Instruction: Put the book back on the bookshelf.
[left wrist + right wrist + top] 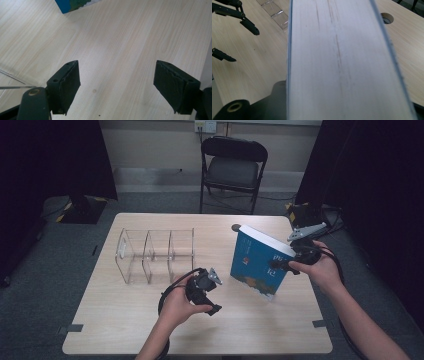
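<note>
A blue-covered book (258, 260) is tilted up on its lower edge at the right of the table, and my right gripper (292, 264) is shut on its right side. The book's white page edge (342, 62) runs straight up the right gripper view between the jaws. My left gripper (209, 295) hovers over the table's front middle, open and holding nothing. Bare wood lies between its two black pads (66, 86) in the left gripper view, where a corner of the blue book (75, 4) shows at the top. The left gripper (234, 32) also appears far off in the right gripper view.
A clear acrylic rack (150, 254) with upright dividers stands at the left middle of the light wooden table (125, 320). A round cable hole (236, 227) sits near the far edge. A black folding chair (232, 167) stands behind the table.
</note>
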The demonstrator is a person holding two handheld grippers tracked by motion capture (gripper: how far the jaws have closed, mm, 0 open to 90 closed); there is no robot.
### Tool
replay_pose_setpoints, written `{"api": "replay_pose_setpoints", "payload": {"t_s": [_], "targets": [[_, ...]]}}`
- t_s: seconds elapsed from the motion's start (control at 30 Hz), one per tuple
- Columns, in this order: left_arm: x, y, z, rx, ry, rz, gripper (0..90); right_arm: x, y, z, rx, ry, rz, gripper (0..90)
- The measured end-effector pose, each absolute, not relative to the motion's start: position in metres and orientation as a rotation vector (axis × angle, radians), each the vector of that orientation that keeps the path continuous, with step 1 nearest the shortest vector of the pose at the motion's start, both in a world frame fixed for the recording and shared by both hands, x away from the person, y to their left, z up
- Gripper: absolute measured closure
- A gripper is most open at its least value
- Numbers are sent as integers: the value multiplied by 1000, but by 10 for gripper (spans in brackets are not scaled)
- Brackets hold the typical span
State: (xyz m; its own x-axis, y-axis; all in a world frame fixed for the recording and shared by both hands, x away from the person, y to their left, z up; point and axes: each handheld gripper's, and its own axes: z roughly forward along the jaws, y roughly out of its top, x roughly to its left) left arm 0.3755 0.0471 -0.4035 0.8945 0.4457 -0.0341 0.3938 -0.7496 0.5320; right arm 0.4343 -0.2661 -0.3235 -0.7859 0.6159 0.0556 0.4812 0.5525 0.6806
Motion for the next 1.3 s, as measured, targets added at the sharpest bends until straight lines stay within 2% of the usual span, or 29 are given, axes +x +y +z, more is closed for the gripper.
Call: {"api": "replay_pose_setpoints", "payload": {"t_s": [0.2, 0.57, 0.9, 1.1, 1.3], "targets": [[375, 49, -406, 2516, 606, 115, 215, 437, -266, -315, 927, 2599, 1020, 491], [373, 52, -411, 2515, 616, 96, 221, 446, -249, -304, 898, 2717, 869, 545], [374, 54, -414, 2506, 621, 91, 228, 448, -240, -305, 930, 2706, 768, 480], [374, 53, -417, 2521, 621, 92, 228, 447, -237, -305, 911, 2739, 725, 556], [373, 54, -419, 2529, 625, 102, 225, 444, -236, -304, 926, 2744, 735, 585]]}}
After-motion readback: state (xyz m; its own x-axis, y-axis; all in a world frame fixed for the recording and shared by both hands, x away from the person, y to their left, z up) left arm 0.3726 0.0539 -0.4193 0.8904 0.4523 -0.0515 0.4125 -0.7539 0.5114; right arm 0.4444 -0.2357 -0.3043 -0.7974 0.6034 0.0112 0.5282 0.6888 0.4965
